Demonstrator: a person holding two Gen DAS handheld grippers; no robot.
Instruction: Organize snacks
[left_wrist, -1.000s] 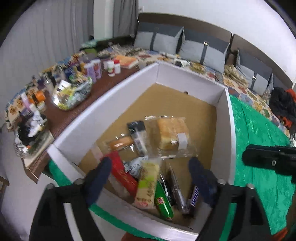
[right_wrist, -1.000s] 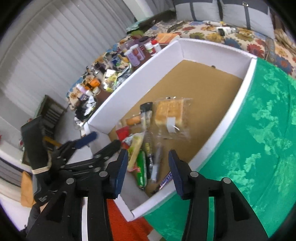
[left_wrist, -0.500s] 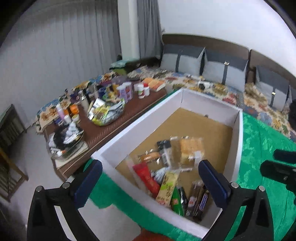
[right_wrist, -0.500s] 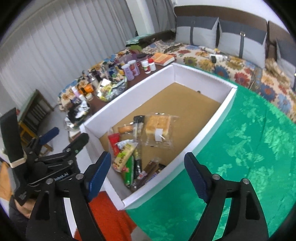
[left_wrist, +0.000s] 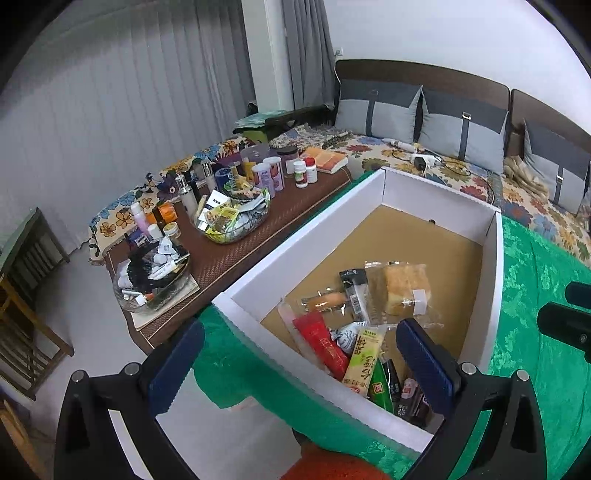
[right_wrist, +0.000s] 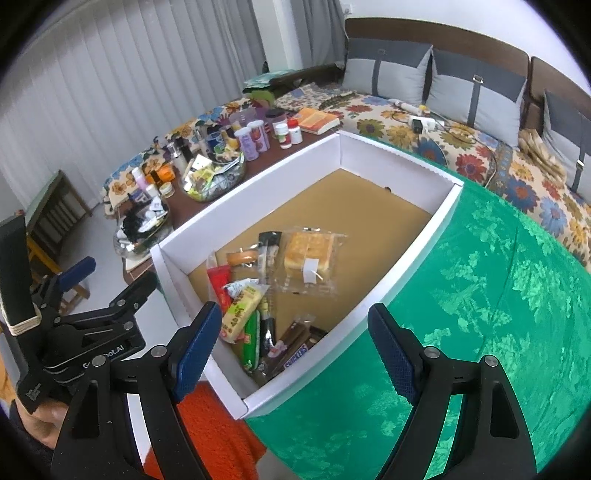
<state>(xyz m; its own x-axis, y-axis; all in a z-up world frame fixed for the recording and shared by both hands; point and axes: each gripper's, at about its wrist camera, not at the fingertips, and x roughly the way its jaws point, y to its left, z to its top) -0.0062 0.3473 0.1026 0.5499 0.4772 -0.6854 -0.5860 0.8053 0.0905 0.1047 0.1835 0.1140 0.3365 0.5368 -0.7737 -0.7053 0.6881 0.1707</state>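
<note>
Snacks (right_wrist: 258, 306): heaped in the white box's (left_wrist: 258, 273) near end, long axes mostly lengthwise; your left gripper (left_wrist: 299, 365) and right gripper (right_wrist: 295, 343) hovered above, both wide, empty, just opened; right nearer.

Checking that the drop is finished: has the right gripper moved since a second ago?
Yes. The right gripper has pulled up and back from the white box, which now looks smaller and whole. Its jaws have just been opening, with nothing between them.
</note>
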